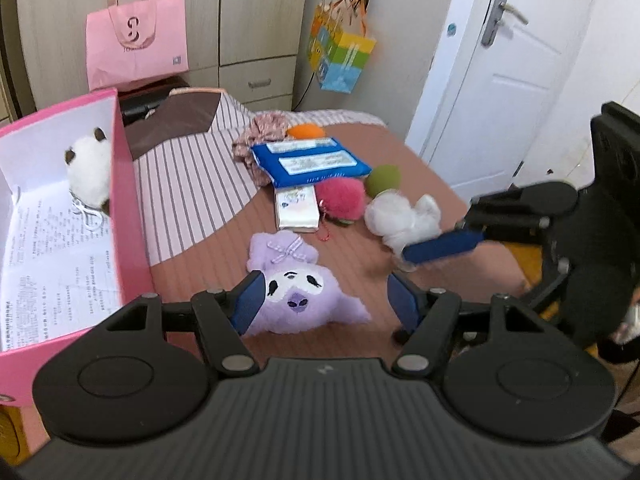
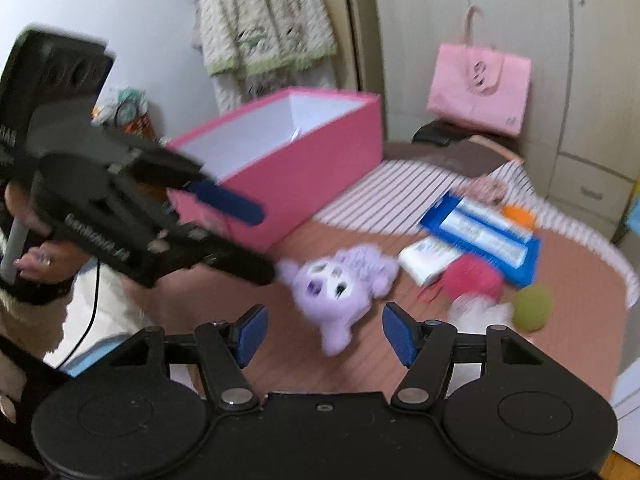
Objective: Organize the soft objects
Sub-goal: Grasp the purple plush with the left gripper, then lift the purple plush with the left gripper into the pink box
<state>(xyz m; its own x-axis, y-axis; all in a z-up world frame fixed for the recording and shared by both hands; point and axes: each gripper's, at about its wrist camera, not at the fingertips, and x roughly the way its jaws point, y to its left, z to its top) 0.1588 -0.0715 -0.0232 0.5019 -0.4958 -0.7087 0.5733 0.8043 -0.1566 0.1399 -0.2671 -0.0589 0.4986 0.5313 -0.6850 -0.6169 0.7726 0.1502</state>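
Note:
A purple plush (image 1: 296,288) lies face up on the brown bedspread, between and just ahead of the blue pads of my left gripper (image 1: 327,300), which stands open; the left pad overlaps the plush's edge. A fluffy white toy (image 1: 400,216) lies further right, with my open right gripper (image 1: 440,228) reaching in beside it. In the right wrist view my right gripper (image 2: 326,336) is open and holds nothing; the purple plush (image 2: 340,284) lies ahead of it, the white toy (image 2: 476,312) off to its right. My left gripper (image 2: 266,242) hovers by the plush's ear.
An open pink box (image 1: 124,208) at the left holds a white panda plush (image 1: 90,172). Behind the toys lie a pink pompom (image 1: 342,200), green ball (image 1: 384,178), orange ball (image 1: 306,131), blue packet (image 1: 312,160), white tissue pack (image 1: 296,208) and floral cloth (image 1: 260,132).

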